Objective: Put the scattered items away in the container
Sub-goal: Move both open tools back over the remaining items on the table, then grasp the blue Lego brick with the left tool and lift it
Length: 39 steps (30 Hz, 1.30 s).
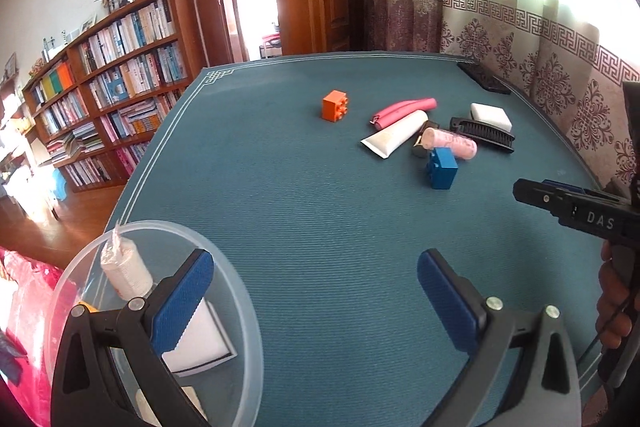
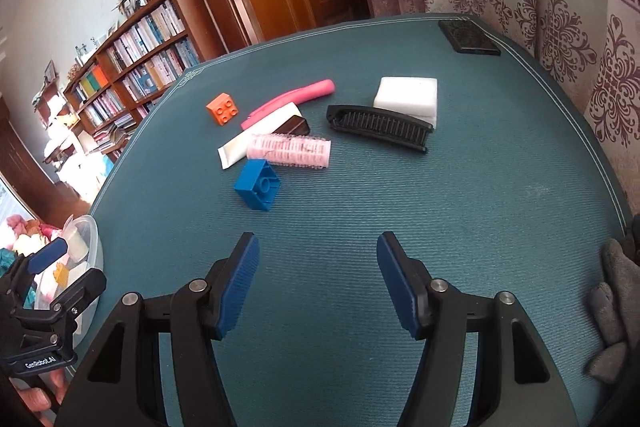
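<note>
A clear plastic bowl (image 1: 160,225) sits at the table's near left corner, holding a white tube (image 1: 124,271) and a white sponge. My left gripper (image 1: 316,267) is open and empty, its left finger over the bowl. On the far right part of the blue mat lie an orange brick (image 2: 223,109), a pink case (image 2: 296,97), a white tube (image 2: 256,135), a pink hair roller (image 2: 290,149), a blue brick (image 2: 258,187), a black comb (image 2: 380,127) and a white sponge (image 2: 406,95). My right gripper (image 2: 318,247) is open and empty, short of the blue brick.
A black flat object (image 2: 468,37) lies at the far right corner of the table. Patterned curtains hang close behind the right edge. A bookshelf (image 1: 108,87) and an open door stand beyond the left and far edges. A grey glove (image 2: 616,307) rests at the near right.
</note>
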Each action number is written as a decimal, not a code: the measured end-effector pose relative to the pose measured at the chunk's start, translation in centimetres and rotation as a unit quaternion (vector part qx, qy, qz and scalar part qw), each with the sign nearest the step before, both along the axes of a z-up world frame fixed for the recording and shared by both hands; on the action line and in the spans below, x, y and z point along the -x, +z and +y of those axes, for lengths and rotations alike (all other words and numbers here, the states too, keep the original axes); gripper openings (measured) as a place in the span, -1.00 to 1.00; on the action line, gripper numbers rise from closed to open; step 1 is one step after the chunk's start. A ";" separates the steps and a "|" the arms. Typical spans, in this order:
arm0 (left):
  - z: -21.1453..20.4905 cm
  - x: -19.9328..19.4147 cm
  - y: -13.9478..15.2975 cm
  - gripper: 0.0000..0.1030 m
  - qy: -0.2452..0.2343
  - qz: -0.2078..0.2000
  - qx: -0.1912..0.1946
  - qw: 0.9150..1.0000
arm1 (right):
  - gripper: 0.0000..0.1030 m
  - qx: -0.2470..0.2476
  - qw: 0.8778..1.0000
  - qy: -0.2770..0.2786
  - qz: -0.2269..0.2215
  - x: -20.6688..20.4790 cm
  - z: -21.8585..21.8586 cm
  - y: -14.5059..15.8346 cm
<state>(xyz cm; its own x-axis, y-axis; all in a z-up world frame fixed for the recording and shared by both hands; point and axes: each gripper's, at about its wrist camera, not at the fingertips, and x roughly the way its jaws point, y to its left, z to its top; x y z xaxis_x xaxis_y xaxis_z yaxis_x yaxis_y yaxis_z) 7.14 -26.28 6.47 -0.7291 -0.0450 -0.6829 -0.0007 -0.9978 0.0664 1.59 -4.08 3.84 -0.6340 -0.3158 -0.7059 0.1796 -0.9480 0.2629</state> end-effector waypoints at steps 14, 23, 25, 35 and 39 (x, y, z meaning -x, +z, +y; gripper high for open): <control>4.4 5.2 -1.8 0.99 -0.022 -0.027 -0.036 0.999 | 0.26 0.007 0.999 -0.027 -0.017 1.2 2.4 -1.2; 6.7 7.9 -2.6 0.99 -0.036 -0.031 -0.036 0.998 | 0.26 0.012 0.999 -0.035 -0.025 1.8 3.2 -1.6; 7.0 8.5 -2.7 0.99 -0.038 -0.030 -0.040 0.998 | 0.26 0.013 0.999 -0.039 -0.026 1.9 3.5 -1.6; 7.9 11.1 -3.3 0.87 -0.044 -0.025 -0.033 0.998 | 0.26 0.020 0.998 -0.054 -0.033 2.4 4.6 -1.9; 7.9 12.1 -3.8 0.47 -0.044 -0.034 -0.038 0.998 | 0.26 0.020 0.998 -0.055 -0.036 2.6 4.6 -2.1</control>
<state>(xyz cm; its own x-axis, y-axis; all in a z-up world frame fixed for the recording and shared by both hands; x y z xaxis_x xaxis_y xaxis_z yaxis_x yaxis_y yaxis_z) -4.93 -18.36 2.63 -0.6803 0.0706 -0.7295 -0.0901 -0.9959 -0.0123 -1.03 0.48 1.71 -0.6137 -0.2768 -0.7394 0.0550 -0.9492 0.3097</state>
